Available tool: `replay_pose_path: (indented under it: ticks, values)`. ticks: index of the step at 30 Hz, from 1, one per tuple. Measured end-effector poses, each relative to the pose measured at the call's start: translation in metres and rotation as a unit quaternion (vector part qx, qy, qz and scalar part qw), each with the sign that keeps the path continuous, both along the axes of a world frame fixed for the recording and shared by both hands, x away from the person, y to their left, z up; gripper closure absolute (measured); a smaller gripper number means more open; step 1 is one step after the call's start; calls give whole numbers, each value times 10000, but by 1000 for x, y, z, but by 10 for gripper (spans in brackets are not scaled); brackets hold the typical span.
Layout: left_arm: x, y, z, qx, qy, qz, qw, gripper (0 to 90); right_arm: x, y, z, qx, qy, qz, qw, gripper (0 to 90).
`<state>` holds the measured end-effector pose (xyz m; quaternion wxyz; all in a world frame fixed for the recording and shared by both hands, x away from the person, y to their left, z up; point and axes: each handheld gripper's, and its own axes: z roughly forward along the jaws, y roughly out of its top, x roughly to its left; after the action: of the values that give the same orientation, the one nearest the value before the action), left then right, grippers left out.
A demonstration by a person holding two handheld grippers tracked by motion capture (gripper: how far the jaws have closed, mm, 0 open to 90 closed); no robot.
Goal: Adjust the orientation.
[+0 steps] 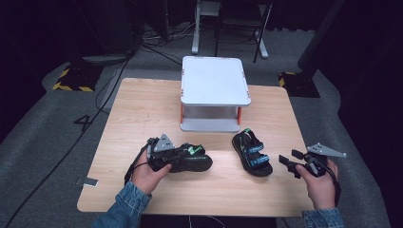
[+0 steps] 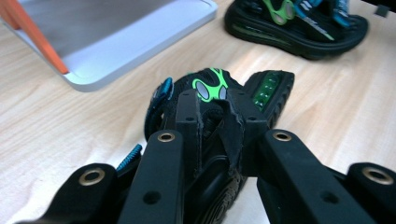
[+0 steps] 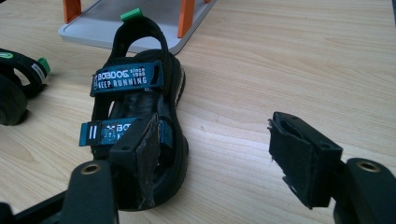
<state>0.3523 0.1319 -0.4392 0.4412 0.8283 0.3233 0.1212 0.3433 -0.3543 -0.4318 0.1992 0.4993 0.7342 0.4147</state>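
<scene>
Sandals, 2 of them, are seen on a wooden table [image 1: 142,109] in front of a white 2-tier stand [image 1: 215,80]. The left sandal [image 1: 190,159], tipped on its side, is pinched by the left gripper [image 2: 215,114], jaws pressed onto it. The right sandal [image 1: 252,153] lies flat, sole down, just left of the right gripper [image 3: 219,154], whose jaws are spread w/ nothing between.

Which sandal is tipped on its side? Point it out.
The left sandal, clamped in the left claw: it lies tipped, its sole edge showing. The right sandal sits flat, straps up, ahead of the open right claw.
</scene>
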Motion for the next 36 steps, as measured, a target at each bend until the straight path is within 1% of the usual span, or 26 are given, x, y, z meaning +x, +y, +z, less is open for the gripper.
replay_pose_path:
  ticks: [3, 4, 7, 8, 10, 12, 13, 14, 15, 16, 17, 18, 19, 22, 23, 26, 27, 28, 29, 30, 31, 32, 33, 34, 35, 36]
  values:
    - [-8, 1, 1, 17, -82, -152, 9999, 763, 3, 2, 0, -3, 1, 48, 10000, 340]
    - [-11, 2, 0, -2, -104, -251, 9996, 763, 3, 3, 0, 11, 14, 45, 10000, 340]
    - [-17, 4, 0, -110, -6, -393, 9992, 756, 7, 7, 1, 1, -16, 103, 9999, 340]
    - [-19, 5, 0, -90, -9, -443, 9990, 741, 10, 9, 1, 2, -15, 131, 9999, 340]
    - [-24, 3, 0, -51, 90, -566, 9983, 730, 12, 12, 1, 7, -15, 160, 9999, 340]
    - [-32, 1, -1, 6, 191, -723, 9972, 712, 17, 17, 1, 5, -21, 238, 9997, 340]
    - [-34, 1, -1, -6, 271, -803, 9964, 702, 20, 20, 1, 9, -30, 279, 9996, 340]
    - [-36, 1, -1, -82, 343, -816, 9960, 669, 22, 22, 2, -2, -35, 325, 9995, 340]
    - [-39, 2, -2, -217, 383, -811, 9957, 637, 24, 25, 2, -2, -41, 344, 9994, 339]
    - [-40, 3, -3, -229, 339, -814, 9958, 624, 27, 28, 2, -2, -46, 399, 9992, 338]
    - [-42, 4, -4, -267, 358, -842, 9955, 634, 29, 30, 2, -18, -47, 444, 9990, 337]
    - [-42, 5, -5, -296, 424, -890, 9947, 633, 30, 33, 2, -12, -33, 465, 9989, 337]
    - [-44, 5, -6, -313, 552, -937, 9936, 633, 31, 34, 2, -6, -23, 494, 9988, 337]
    - [-47, 4, -7, -268, 895, -1061, 9900, 631, 35, 37, 3, -5, -29, 529, 9986, 336]
    - [-48, 4, -8, -256, 898, -1082, 9897, 627, 36, 38, 4, 23, -46, 538, 9985, 336]
    - [-51, 3, -7, -185, 819, -1122, 9901, 589, 38, 39, 5, 0, -64, 557, 9984, 335]
    - [-53, 3, -5, -86, 793, -1174, 9899, 574, 38, 40, 5, 16, -56, 566, 9984, 335]
    - [-55, 2, -2, 1, 735, -1218, 9898, 550, 38, 40, 5, 3, -65, 578, 9983, 335]
    - [-57, 2, 2, 39, 620, -1225, 9905, 533, 38, 41, 5, -2, -68, 589, 9982, 335]
    - [-57, 2, 2, 39, 620, -1225, 9905, 509, 38, 41, 5, -8, -57, 590, 9982, 335]
    - [-58, 1, 8, 279, 546, -1163, 9913, 499, 37, 40, 5, -5, -46, 579, 9983, 335]
    - [-57, 2, 9, 246, 456, -1103, 9925, 484, 37, 40, 5, -7, -51, 568, 9984, 335]
    - [-56, 3, 8, 154, 322, -1023, 9941, 448, 37, 39, 5, -4, -58, 558, 9984, 335]
    - [-53, 5, 6, 127, 248, -852, 9960, 401, 37, 39, 4, -3, -58, 552, 9985, 335]
    - [-50, 7, 4, 166, 235, -728, 9969, 400, 36, 38, 4, -3, -36, 541, 9985, 335]
    - [-48, 9, 2, 22, 342, -634, 9974, 379, 36, 38, 4, -6, -39, 534, 9986, 335]
